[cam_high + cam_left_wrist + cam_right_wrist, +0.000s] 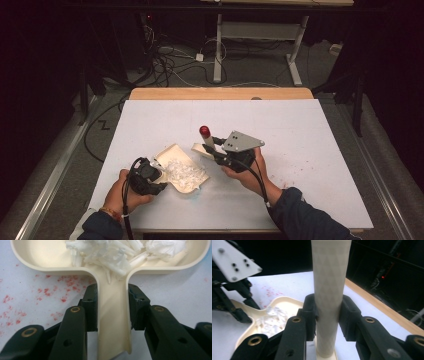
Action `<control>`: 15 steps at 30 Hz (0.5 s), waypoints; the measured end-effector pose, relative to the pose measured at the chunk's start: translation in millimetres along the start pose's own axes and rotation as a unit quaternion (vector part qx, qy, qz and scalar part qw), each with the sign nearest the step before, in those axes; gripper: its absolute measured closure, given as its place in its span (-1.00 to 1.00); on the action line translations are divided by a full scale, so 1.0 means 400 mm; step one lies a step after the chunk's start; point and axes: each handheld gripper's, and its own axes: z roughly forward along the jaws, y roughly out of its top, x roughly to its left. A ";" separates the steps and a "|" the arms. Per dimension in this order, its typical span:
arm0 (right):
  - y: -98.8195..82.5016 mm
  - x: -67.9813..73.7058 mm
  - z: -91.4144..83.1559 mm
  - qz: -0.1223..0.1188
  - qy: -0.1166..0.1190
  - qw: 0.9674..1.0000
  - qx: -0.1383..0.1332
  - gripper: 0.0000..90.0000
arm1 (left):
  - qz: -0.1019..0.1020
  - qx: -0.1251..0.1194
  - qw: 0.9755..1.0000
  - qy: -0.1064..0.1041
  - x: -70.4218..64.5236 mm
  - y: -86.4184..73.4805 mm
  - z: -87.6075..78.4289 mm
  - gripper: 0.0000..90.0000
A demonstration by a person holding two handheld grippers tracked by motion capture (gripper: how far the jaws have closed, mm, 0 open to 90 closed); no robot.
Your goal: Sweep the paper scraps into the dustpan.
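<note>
— What does the left gripper (112, 307) hold?
— The handle of the cream dustpan (113, 322), jaws clamped on both sides; the pan lies on the white table (300, 130), with white shreds (120, 252) inside.
— And the right gripper (328, 315)?
— Clamped around the cream brush handle (329, 277), red-tipped, just beside the dustpan.

White tabletop (300, 150), wooden strip (220, 93) along far edge. Cream dustpan (187, 186) lies near-left of centre, white shreds (184, 172) piled in it. Red specks (40, 293) on the surface beside the pan.
</note>
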 end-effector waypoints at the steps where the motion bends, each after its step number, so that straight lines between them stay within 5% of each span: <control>1: 0.002 0.009 0.004 0.000 0.006 1.000 -0.002 0.56 | 0.002 0.001 1.000 0.001 0.000 -0.001 0.000 0.41; 9: 0.026 0.050 0.009 0.016 0.047 0.999 -0.023 0.57 | 0.002 0.001 1.000 0.001 0.000 -0.002 0.000 0.41; 15: 0.047 0.044 -0.016 0.021 0.044 0.998 -0.044 0.57 | 0.002 0.001 1.000 0.000 0.000 -0.003 -0.001 0.41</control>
